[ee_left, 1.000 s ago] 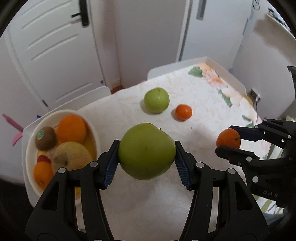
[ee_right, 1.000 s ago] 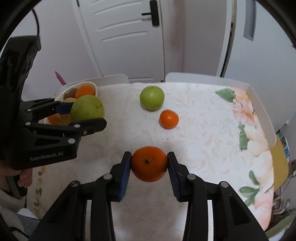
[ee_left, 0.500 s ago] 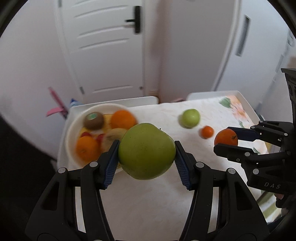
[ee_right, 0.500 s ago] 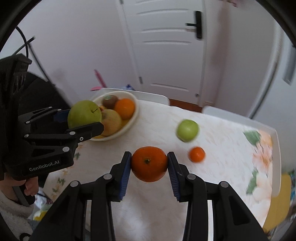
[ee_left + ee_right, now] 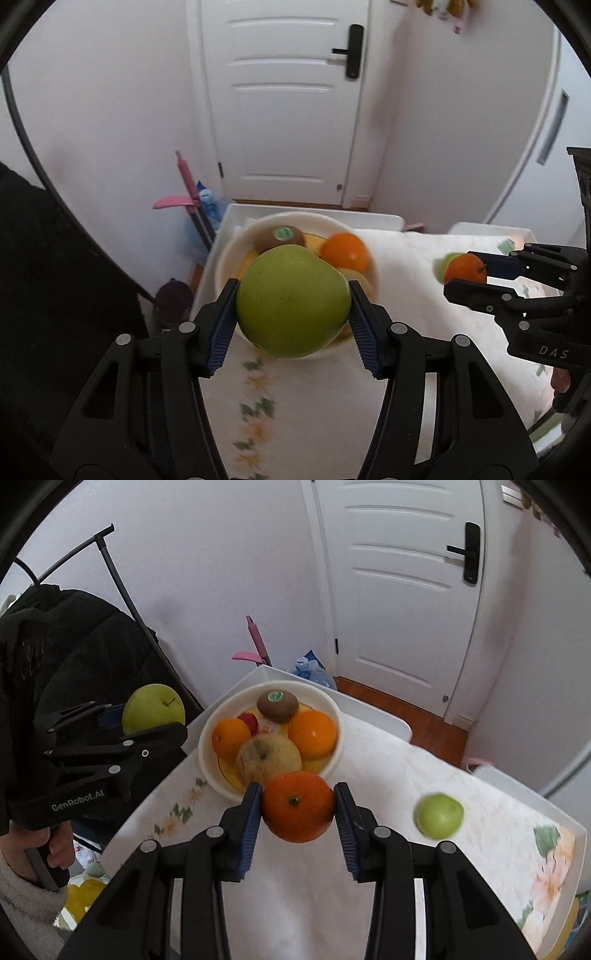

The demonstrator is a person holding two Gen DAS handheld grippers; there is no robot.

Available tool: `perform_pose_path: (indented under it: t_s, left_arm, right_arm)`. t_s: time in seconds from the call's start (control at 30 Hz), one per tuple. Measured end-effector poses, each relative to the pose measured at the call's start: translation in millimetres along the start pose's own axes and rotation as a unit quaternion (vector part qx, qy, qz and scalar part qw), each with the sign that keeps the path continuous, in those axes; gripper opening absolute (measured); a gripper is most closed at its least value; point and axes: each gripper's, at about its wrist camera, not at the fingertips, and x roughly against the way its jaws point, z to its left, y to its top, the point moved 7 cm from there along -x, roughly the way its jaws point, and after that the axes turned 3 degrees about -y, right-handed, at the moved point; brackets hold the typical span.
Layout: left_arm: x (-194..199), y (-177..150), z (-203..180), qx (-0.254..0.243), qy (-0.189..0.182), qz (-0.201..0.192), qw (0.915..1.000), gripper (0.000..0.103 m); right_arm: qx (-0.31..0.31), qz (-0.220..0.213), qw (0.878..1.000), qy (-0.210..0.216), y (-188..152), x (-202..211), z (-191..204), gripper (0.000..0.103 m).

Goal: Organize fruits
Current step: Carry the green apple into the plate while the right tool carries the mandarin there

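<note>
My left claw (image 5: 293, 306), clamped on the green apple (image 5: 293, 301), and my right claw (image 5: 298, 806), clamped on the orange (image 5: 297, 805), have swung round so the fruit bowl (image 5: 334, 705) now sits just ahead, ready for dropping both in.

Black grippers (image 5: 293, 325) — blue-padded jaws

A home: a white panelled door with a black lever handle (image 5: 349, 51) at upper centre, a pink-handled mop (image 5: 184, 192) against the wall, a floral-clothed table (image 5: 424, 775).
</note>
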Motion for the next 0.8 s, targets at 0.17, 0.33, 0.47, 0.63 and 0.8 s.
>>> perform_pose_path:
  t_s: [0.17, 0.33, 0.47, 0.63, 0.8]
  left_arm:
    - [-26, 15, 28, 0.005, 0.000, 0.005, 1.0000, 0.061]
    - [-59, 22, 45, 0.008, -0.004, 0.018, 0.9998, 0.061]
    - [-87, 23, 52, 0.003, -0.006, 0.032, 0.9995, 0.061]
    - [-118, 25, 59, -0.002, -0.010, 0.047, 0.9988, 0.061]
    - [-134, 24, 61, -0.015, -0.011, 0.061, 0.9980, 0.061]
  right_arm:
    - [0.001, -0.001, 1.000, 0.002, 25, -22, 3, 0.036]
    - [-0.005, 0.003, 1.000, 0.001, 46, -47, 4, 0.036]
    - [-0.009, 0.009, 1.000, -0.003, 54, -64, 2, 0.036]
    - [-0.018, 0.019, 1.000, -0.006, 61, -86, -5, 0.036]
    - [-0.023, 0.021, 0.999, -0.008, 69, -97, -9, 0.036]
